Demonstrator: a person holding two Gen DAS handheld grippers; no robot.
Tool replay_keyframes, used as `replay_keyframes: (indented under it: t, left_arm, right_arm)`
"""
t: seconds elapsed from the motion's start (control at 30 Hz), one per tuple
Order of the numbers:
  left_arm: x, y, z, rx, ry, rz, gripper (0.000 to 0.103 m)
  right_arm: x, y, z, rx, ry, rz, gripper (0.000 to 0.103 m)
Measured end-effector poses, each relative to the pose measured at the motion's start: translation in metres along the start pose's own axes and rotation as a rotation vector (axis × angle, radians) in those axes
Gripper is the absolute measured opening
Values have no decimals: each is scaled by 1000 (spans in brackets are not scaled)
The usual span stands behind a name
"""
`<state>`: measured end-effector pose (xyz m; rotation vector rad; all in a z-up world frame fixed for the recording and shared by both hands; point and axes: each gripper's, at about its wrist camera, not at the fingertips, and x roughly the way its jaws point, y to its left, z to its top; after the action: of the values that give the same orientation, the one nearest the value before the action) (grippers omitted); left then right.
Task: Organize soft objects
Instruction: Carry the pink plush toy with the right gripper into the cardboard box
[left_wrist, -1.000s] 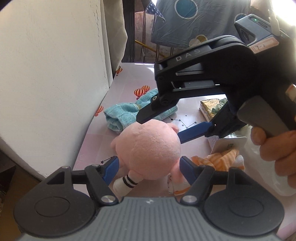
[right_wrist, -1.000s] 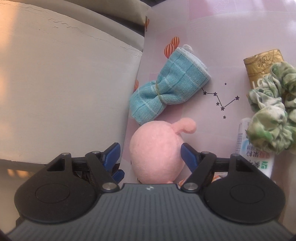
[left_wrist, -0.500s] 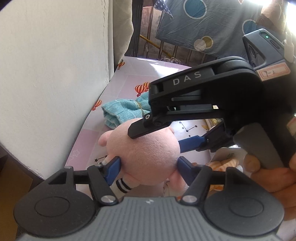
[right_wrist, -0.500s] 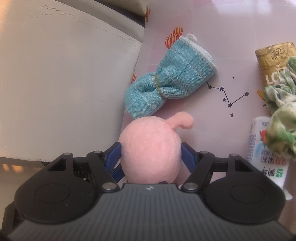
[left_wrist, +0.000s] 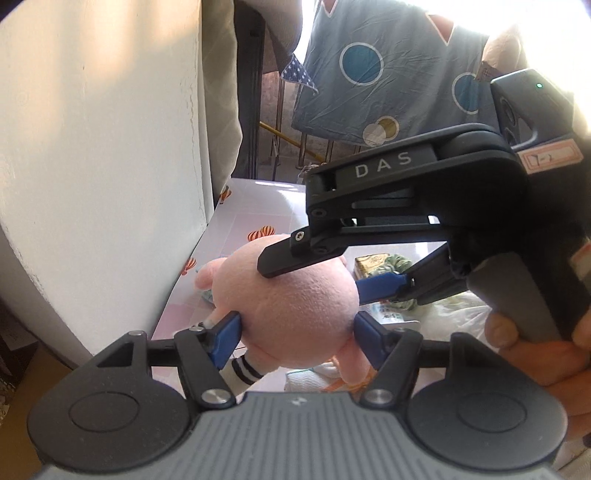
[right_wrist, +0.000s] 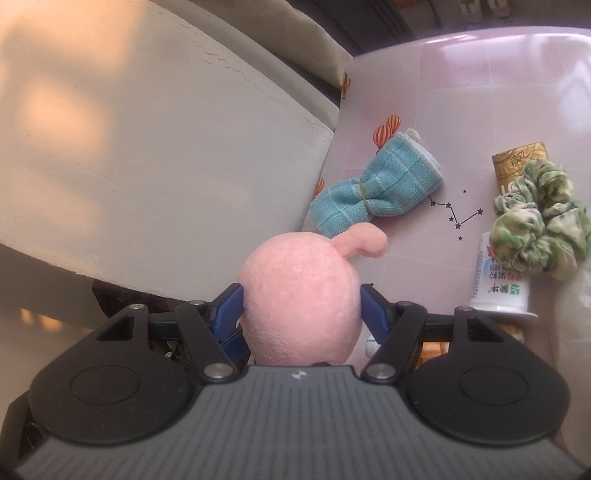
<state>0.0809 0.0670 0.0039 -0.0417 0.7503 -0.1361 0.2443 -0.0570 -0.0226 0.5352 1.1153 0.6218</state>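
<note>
A sunlit white wall (left_wrist: 99, 177) borders the pink patterned table (right_wrist: 461, 96).

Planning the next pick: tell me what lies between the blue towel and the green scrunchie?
Bare tablecloth with a printed star constellation, nothing else, between towel and scrunchie; seen in the right wrist view.

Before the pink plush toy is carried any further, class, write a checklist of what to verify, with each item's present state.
1. Left gripper pads press both sides of the pink plush toy: ok.
2. Right gripper pads press the toy too: ok.
3. Toy lifted off the table: ok.
4. Blue towel roll lies apart from the toy: ok.
5. Green scrunchie rests on the white bottle, away from both grippers: ok.
6. Place for the toy to go: cannot tell, none in view.
</note>
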Motion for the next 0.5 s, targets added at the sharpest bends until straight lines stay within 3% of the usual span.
replay_keyframes:
  t: [0.3,0.5]
  left_arm:
    - [-38,-68,7,99,-82,-76,68]
    - [-44,-137,12,198,-102,-177,68]
  right_arm:
    - [-106,-17,-27,17,-149,7,67]
    - [-187,-55,-52,67,-261,-34,67]
